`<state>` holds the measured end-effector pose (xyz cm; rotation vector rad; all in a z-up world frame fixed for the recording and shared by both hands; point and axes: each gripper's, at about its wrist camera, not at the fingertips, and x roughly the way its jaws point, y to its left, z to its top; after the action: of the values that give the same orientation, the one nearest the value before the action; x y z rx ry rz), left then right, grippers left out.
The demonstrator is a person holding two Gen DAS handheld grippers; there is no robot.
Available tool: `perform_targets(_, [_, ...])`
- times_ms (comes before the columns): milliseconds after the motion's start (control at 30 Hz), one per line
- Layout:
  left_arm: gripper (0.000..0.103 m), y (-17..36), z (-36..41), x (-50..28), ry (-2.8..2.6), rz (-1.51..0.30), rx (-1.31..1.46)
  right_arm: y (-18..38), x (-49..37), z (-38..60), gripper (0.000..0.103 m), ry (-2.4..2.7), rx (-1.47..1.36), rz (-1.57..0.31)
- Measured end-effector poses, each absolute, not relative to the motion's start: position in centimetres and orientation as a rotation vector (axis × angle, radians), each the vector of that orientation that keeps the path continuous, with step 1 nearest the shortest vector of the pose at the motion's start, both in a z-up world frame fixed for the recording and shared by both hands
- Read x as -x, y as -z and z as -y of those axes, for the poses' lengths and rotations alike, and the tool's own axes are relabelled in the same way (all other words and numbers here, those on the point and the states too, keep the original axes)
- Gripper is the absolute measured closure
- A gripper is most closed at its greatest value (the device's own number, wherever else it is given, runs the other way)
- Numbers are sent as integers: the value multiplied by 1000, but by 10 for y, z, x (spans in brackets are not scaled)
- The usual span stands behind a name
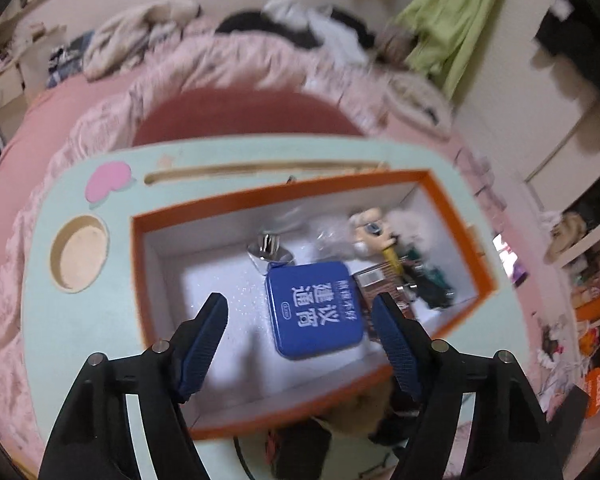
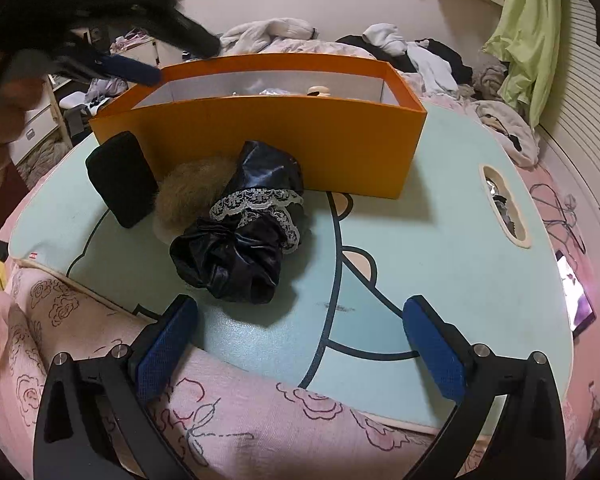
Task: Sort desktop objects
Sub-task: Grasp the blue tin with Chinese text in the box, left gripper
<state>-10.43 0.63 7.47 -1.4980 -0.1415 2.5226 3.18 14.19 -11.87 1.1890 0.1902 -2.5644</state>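
The left gripper hangs over an orange cardboard box with white inner walls, its blue textured fingers spread apart and holding nothing. Below them one flat blue tin with rounded corners lies on the box floor; its white Chinese print reads 建议通宵. Beside it sit a shiny metal piece and a small figurine. The box stands on a mint lap desk. In front of the box lie one glossy black lace-trimmed cloth, one tan fur ball and one black pouch. The right gripper hovers at the desk's near edge, fingers wide, empty.
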Motion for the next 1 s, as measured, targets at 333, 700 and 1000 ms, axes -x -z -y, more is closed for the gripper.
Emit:
perform_targets(333, [31, -35, -44, 132, -2393, -15, 1714, 124, -24, -146, 1, 2565, -1185, -187])
perform_targets(700, [36, -37, -12, 129, -2438, 62, 1677, 128, -13, -155, 1, 2565, -1180, -187])
perform_targets(1000, [36, -35, -14, 146, -2388, 91, 1679, 133, -6, -154, 1, 2564, -1177, -188])
